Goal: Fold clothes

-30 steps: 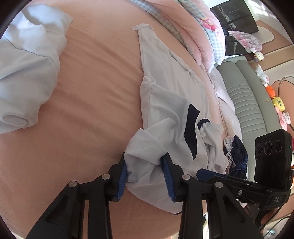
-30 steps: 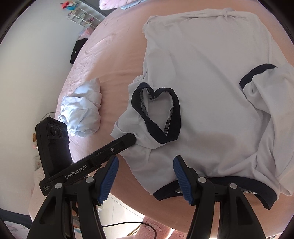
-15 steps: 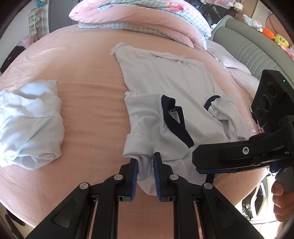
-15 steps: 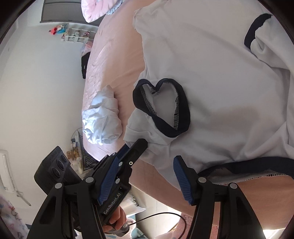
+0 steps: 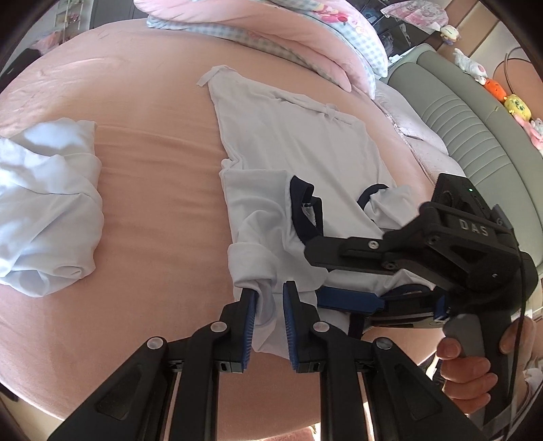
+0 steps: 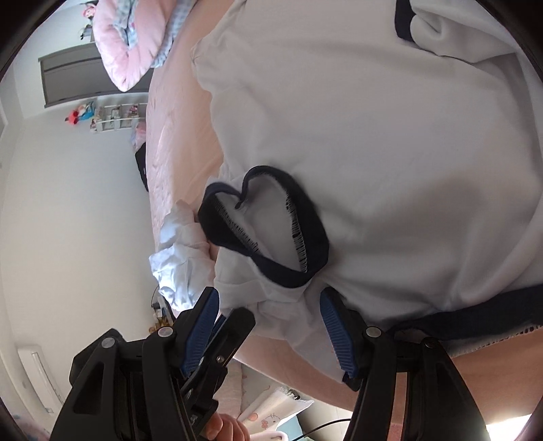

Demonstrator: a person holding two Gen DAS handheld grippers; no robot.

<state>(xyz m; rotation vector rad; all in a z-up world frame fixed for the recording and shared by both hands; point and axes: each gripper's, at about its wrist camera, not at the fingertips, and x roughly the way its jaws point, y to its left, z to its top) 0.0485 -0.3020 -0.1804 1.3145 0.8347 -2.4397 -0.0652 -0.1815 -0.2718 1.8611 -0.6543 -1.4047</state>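
Bed (image 5: 152,210): pink sheet, rounded near edge; far side cut off by the frame in both views.

Quilt (image 5: 271,30): pink with checked lining, bunched at the far edge of the bed; its top is out of frame.

White T-shirt (image 5: 288,142): navy trim at collar and cuffs, spread from the middle of the bed to the near edge, one shoulder hanging slightly over that edge. Its far hem is wrinkled; the right sleeve (image 5: 387,203) is partly hidden behind the right gripper.

Pale blue garment (image 5: 47,210): crumpled heap near the bed's left edge, well apart from the T-shirt; its type is hard to make out.

Left gripper (image 5: 268,305): jaws narrow, pinching a fold of the T-shirt's left shoulder at the near edge; angled steeply down.

Right gripper (image 6: 269,322): jaws wide, straddling loose cloth just below the navy collar (image 6: 268,230), pads not pressing it. It is rolled sideways in the left wrist view, with a hand (image 5: 475,366) on its grip, partly cut off.
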